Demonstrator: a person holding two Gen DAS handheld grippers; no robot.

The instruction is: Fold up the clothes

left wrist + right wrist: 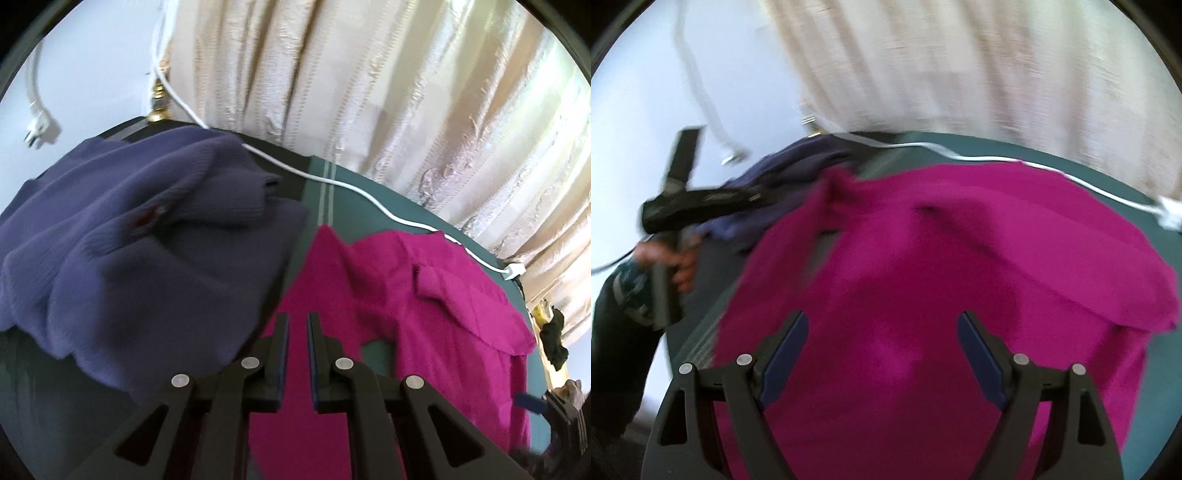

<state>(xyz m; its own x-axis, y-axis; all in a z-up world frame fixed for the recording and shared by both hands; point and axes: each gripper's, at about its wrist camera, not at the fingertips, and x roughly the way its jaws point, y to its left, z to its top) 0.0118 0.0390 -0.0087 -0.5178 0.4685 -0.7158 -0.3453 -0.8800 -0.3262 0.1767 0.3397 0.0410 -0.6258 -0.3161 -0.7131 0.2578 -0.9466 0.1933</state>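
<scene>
A magenta garment [424,295] lies spread and rumpled on the dark green table [369,206]; it fills the right wrist view [942,258]. A purple knit sweater [129,240] lies crumpled to its left, and shows in the right wrist view [783,173]. My left gripper [297,321] hovers over the magenta garment's left edge, its jaws a narrow gap apart and holding nothing. My right gripper [882,321] is wide open just above the magenta garment. The left gripper [683,199], held in a hand, shows at the left of the right wrist view.
A white cable [332,181] runs across the table's far side to a white adapter [515,271]. Cream curtains [369,81] hang behind the table. A white plug [40,129] hangs at the far left. Dark items [554,343] lie past the table's right edge.
</scene>
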